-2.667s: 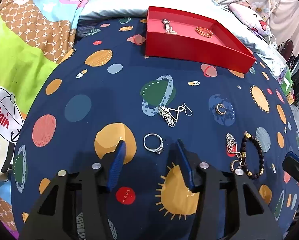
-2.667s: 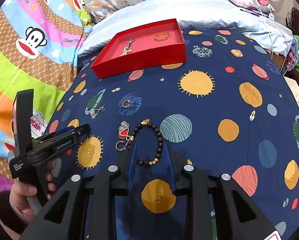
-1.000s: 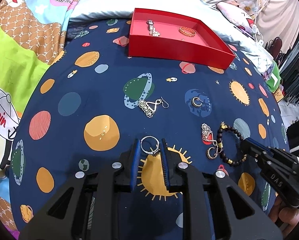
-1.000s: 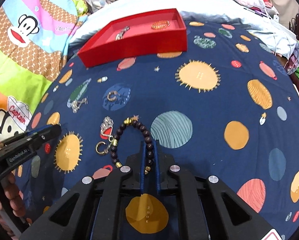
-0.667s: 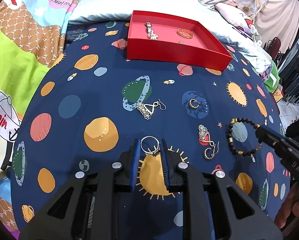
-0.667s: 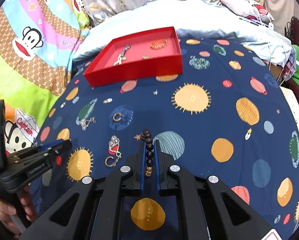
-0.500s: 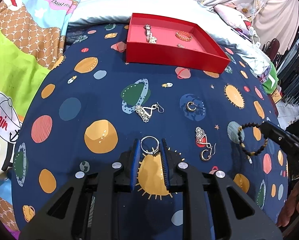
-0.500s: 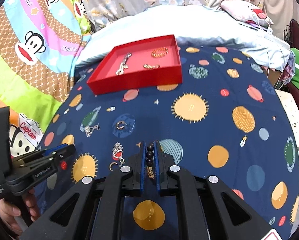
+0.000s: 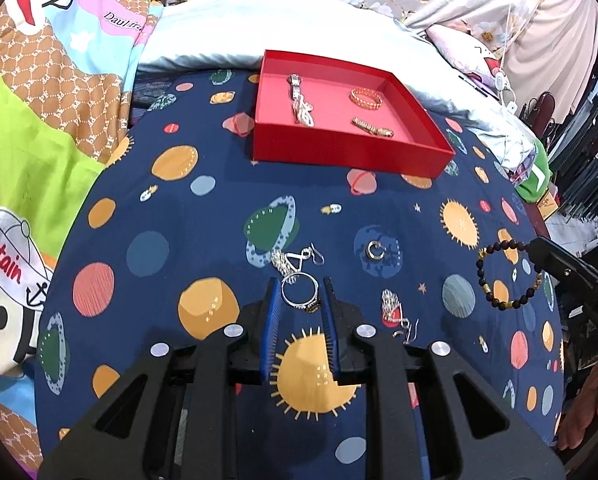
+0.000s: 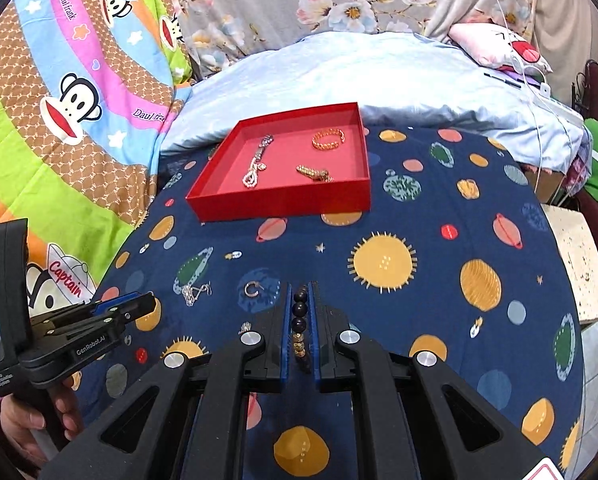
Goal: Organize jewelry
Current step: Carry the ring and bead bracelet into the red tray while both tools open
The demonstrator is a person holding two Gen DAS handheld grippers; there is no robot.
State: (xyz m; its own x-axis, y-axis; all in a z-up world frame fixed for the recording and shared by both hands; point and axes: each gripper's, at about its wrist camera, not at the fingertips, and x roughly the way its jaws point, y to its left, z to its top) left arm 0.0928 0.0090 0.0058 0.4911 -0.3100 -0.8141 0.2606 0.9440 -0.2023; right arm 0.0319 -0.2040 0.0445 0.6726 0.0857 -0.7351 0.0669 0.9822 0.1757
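Note:
My left gripper point(image 9: 300, 294) is shut on a silver ring point(image 9: 299, 293) and holds it above the navy planet-print cloth. My right gripper point(image 10: 300, 300) is shut on a dark beaded bracelet point(image 10: 299, 318), which hangs from its tip in the left wrist view point(image 9: 507, 274). The red tray point(image 9: 339, 152) stands at the far side and holds a silver chain point(image 9: 301, 100), a gold bracelet point(image 9: 365, 98) and a small gold piece point(image 9: 373, 128). On the cloth lie a silver flower earring point(image 9: 293, 260), a small hoop point(image 9: 375, 249) and a silver pendant with a hook point(image 9: 395, 314).
The cloth point(image 10: 439, 320) covers a rounded surface that drops away at its edges. A light blue pillow point(image 10: 359, 72) lies behind the tray. Bright cartoon bedding point(image 10: 59, 100) is on the left. A white stand point(image 10: 579, 256) is at the right.
Both grippers closed on their items, the ring and the beaded bracelet, and lifted them off the cloth. The tray now looks closer and more centred in both views.

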